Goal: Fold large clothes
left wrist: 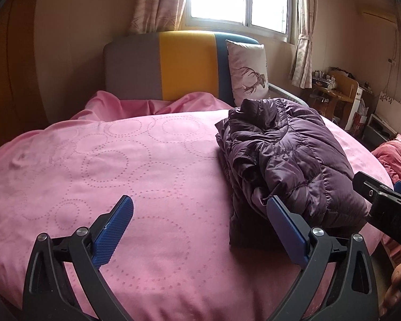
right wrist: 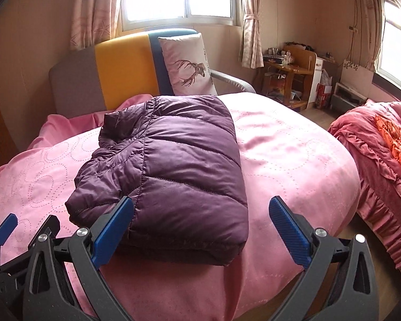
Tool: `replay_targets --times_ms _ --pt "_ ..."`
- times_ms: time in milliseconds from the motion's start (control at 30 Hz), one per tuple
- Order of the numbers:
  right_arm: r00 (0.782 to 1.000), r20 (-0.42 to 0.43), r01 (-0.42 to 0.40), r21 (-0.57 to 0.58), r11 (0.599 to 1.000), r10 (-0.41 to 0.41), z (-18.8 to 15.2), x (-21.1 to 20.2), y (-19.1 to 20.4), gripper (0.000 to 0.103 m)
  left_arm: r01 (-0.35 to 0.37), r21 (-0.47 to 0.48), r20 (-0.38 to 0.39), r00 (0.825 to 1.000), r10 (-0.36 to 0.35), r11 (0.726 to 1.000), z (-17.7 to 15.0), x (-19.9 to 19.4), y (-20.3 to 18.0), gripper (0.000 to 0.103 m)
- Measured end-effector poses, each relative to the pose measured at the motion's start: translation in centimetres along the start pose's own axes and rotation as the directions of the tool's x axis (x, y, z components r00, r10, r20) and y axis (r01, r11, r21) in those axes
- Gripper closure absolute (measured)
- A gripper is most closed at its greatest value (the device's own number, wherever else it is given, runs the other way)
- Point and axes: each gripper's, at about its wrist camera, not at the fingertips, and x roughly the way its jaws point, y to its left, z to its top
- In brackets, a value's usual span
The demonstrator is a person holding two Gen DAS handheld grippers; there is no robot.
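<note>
Jacket (right wrist: 171,165) lies folded into a compact bundle near the bed's (right wrist: 294,160) front edge. Both the left gripper (left wrist: 200,227) and the right gripper (right wrist: 200,227) hover wide open, empty; folding looks finished, needing at most a tidy press.

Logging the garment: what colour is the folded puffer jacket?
Dark purple puffer jacket, clearest in the right wrist view.

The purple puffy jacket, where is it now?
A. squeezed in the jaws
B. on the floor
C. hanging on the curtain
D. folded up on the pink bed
D: the purple puffy jacket lies folded in a bundle on the pink bed, and both pairs of jaws stand open, gripping nothing.
</note>
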Motion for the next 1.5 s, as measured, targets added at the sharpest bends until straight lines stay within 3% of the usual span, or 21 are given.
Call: replay_targets --times_ms 333,1500 --pt "1.000 0.028 0.013 -0.059 0.998 -0.011 -0.4 0.0 0.8 0.002 0.008 -0.022 0.004 1.000 -0.008 1.000 0.2 -0.6 -0.1 0.004" --pt "1.000 -0.001 -0.027 -0.033 0.999 0.027 -0.8 0.8 0.4 0.002 -0.002 -0.026 0.025 1.000 0.003 1.000 0.4 -1.7 0.1 0.004"
